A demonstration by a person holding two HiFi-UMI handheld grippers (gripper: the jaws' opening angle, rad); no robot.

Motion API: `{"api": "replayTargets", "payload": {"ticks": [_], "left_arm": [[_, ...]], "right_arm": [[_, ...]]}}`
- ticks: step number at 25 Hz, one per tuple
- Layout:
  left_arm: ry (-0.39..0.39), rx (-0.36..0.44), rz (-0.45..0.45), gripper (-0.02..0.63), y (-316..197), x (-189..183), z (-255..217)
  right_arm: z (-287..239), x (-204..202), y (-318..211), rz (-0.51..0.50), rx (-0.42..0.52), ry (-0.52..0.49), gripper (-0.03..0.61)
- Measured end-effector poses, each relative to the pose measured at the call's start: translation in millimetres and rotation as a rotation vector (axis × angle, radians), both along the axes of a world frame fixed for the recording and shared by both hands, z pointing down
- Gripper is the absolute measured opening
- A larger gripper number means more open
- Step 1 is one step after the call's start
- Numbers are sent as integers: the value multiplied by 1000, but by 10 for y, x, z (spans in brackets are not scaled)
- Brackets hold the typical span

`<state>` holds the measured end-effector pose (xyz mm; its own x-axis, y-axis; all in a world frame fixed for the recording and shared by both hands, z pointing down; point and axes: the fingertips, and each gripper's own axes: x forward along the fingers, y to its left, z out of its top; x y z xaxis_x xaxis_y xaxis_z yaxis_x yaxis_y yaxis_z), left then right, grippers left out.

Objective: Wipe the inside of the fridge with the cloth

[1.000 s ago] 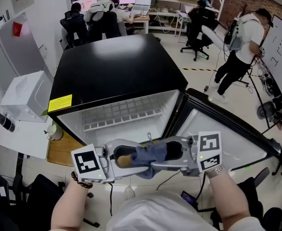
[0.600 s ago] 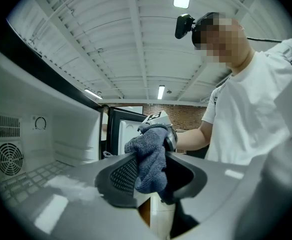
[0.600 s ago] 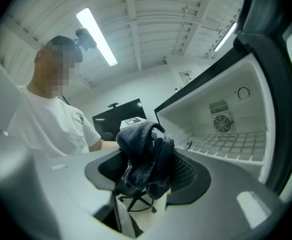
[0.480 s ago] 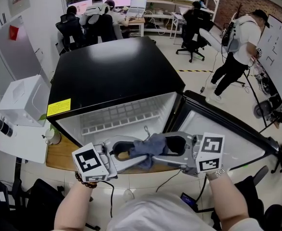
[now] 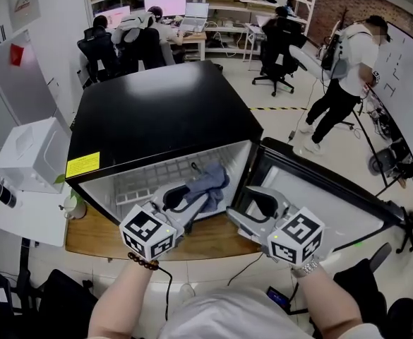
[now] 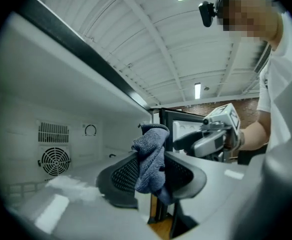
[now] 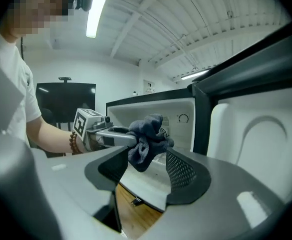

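- left tongs (image 6: 150, 171): clamped on the grey-blue cloth (image 6: 149, 151), and the jaws have just been closing on it. The pinch is on a bunched middle part; the rest flops loose above and below.
- right tongs (image 5: 243, 209): gaping, the jaws have just been opening, nothing between them (the cloth seen past them belongs to the left pair). They sit just outside the fridge (image 5: 157, 111) mouth, on the door (image 5: 326, 203) side.
- cloth position: at the fridge mouth, toward the hinge side, over the front of the wire shelf (image 5: 144, 179). Can't tell if it touches the liner yet.
- risk: the grip is small and bunched, so drag against the fridge wall could pull the cloth out of the tongs.
- risk: loose ends or the hanging loop could snag on the wire shelf bars and lift or shift the shelf.
- risk: if the wad doesn't cover the jaw tips, hard plastic scrapes the fridge liner instead of wiping it.
- risk: deep in the fridge, the fan grille (image 6: 53, 160) on the back wall could catch fibres if the cloth is pushed hard there.
- risk: the open right tongs are close to the door edge and could knock it while the left pair reaches in.
- containers: the fridge compartment shows only the wire shelf, the fan grille and a dial on the back wall; no food seen. Door liner pockets: nothing visible in them.
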<state>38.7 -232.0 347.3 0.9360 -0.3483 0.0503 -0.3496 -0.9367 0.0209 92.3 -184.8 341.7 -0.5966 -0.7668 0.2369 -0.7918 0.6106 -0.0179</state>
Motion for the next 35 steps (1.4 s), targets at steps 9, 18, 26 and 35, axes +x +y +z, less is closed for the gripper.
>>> {"api": "replayTargets", "payload": {"ticks": [9,18,26,35], "left_arm": [[-28,-35,-318,143,-761,101,144],[-44,-91,-480,143,-1397,301,249],[-51,-124,-563,143,-1767,405,233],[-76,-134,-550,143,-1918,596,276]], "right_arm": [[147,32,33,53,-14,51,236],[154,-33,21,50,19,70,233],[177,-38,58,23,28,75,229],[187,31,77,18,36,65,229]]}}
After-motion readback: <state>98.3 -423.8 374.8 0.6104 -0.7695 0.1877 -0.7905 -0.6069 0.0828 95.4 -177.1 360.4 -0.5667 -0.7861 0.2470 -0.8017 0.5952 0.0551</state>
